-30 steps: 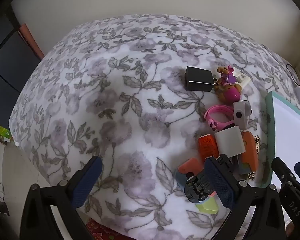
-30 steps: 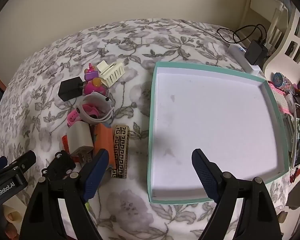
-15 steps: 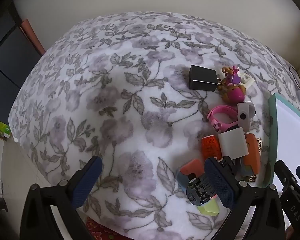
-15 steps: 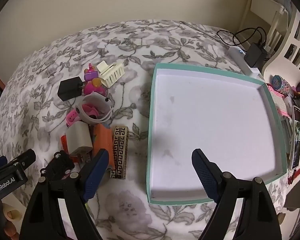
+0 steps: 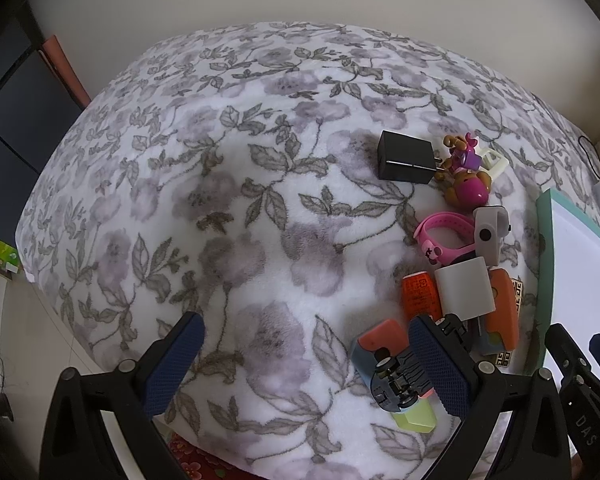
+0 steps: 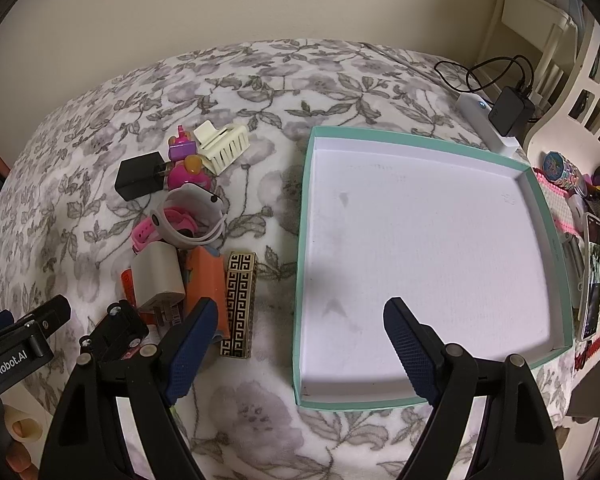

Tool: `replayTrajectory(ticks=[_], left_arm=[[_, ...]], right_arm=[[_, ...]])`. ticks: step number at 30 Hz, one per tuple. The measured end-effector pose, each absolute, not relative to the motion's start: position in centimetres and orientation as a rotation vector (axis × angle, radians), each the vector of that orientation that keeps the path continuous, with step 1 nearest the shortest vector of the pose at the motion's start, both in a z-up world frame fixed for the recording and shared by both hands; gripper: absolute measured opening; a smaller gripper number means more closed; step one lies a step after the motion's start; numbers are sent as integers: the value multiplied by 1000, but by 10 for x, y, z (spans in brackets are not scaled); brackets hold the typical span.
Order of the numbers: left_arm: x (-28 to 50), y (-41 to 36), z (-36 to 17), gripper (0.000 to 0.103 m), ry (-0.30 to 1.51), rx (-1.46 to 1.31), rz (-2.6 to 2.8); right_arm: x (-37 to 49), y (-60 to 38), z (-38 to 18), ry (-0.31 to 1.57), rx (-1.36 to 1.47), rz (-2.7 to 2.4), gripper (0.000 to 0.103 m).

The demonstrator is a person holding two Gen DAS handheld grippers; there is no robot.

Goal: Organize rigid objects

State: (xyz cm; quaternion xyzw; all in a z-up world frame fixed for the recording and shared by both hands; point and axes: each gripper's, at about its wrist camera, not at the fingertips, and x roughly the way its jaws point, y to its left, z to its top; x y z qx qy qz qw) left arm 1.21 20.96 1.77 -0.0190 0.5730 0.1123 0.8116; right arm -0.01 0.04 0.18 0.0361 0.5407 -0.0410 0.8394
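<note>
Both your left gripper (image 5: pixel 306 362) and right gripper (image 6: pixel 296 346) hang spread, holding nothing. The heap of small hard objects (image 6: pixel 188 248) lies left of the empty shallow teal-rimmed box (image 6: pixel 305 216); a careless grab could scatter neighbours.

Beside one teal tray (image 6: pixel 305 216) lie two plug chargers, one black (image 6: pixel 138 175) and one white (image 6: pixel 159 276), two watches, one pink (image 5: pixel 440 234) and one white (image 6: pixel 192 216), and one cream clip (image 6: pixel 222 146).
</note>
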Motion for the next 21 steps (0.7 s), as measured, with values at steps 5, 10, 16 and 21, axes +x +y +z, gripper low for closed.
replayTrajectory(ticks=[5, 10, 16, 21], left_arm=[[12, 210, 18, 103, 1222, -43, 241], [12, 210, 18, 103, 1224, -44, 241], [12, 210, 20, 103, 1220, -49, 239], [11, 209, 22, 103, 1213, -52, 237]], right_arm=[[0, 0, 2, 1143, 76, -87, 86], [0, 0, 1, 1144, 76, -89, 86], [-1, 0, 1, 1148, 74, -87, 86], [-1, 2, 1, 1151, 70, -85, 86]])
